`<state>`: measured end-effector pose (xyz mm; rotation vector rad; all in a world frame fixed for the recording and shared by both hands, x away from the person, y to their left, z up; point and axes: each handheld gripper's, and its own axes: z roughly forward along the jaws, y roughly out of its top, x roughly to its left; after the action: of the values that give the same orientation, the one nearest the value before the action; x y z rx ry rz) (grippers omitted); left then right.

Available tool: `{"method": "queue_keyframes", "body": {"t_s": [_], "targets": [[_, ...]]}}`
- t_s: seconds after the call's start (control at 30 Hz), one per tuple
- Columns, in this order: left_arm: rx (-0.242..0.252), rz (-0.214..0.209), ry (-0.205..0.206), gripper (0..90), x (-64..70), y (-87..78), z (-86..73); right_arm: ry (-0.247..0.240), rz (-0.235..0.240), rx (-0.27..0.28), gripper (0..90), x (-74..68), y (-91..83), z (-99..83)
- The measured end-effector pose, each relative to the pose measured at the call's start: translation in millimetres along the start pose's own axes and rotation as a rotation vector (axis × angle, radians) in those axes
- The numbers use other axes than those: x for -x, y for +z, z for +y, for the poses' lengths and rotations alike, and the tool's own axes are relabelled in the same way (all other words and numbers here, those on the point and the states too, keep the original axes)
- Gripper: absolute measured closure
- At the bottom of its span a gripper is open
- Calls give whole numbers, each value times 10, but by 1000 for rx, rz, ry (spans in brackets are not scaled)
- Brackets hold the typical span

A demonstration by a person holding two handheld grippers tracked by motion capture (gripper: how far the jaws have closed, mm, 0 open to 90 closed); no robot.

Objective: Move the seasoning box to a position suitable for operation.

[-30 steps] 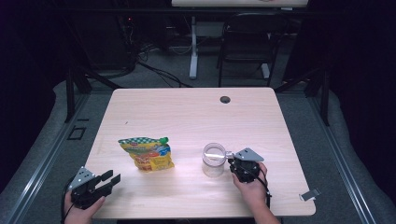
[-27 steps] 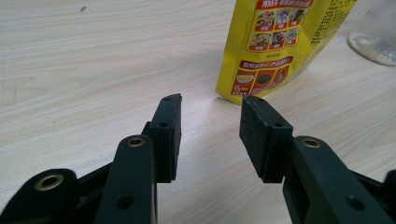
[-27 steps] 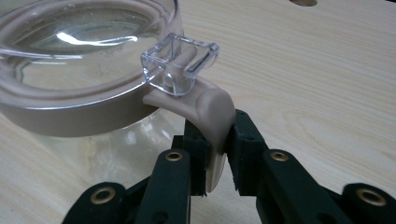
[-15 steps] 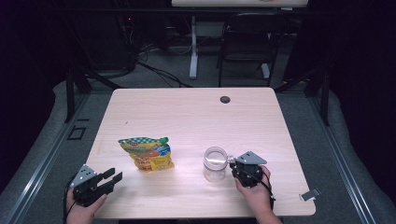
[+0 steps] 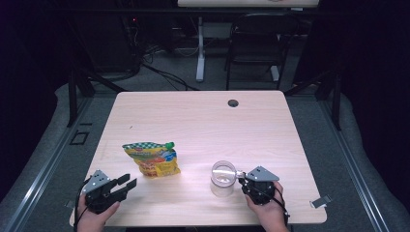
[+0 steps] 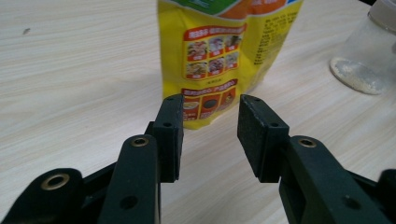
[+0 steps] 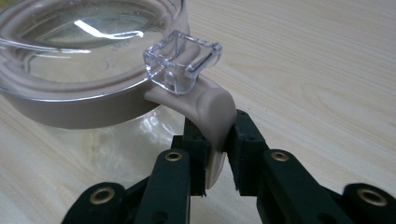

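So the right hand-held gripper [image 7: 215, 154] is pinching the beige tab [image 7: 212, 116] on the jar [image 5: 223, 178] lid, jaws pressed onto it from both sides. The jar stands on the desk [image 5: 203, 121] just right of the yellow pouch [image 5: 152, 158], with a bit of pale powder at its bottom. The left hand-held gripper [image 6: 210, 128] sits spread with nothing in it, close to the pouch's near end and pointed right at it. Looks like the step in hand is getting the jar placed or its lid opened. Next move probably calls for the left one to close on the pouch and lift it so it can pour into the jar.
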<state>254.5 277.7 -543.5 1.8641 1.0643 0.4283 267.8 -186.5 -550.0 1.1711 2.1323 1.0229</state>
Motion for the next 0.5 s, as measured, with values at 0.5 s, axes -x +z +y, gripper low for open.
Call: {"method": "queue_keyframes", "body": {"t_s": [0.5], "targets": [[-18,-75,41,632,193,101,64,22,51,11,759,16,-42,-42]]}}
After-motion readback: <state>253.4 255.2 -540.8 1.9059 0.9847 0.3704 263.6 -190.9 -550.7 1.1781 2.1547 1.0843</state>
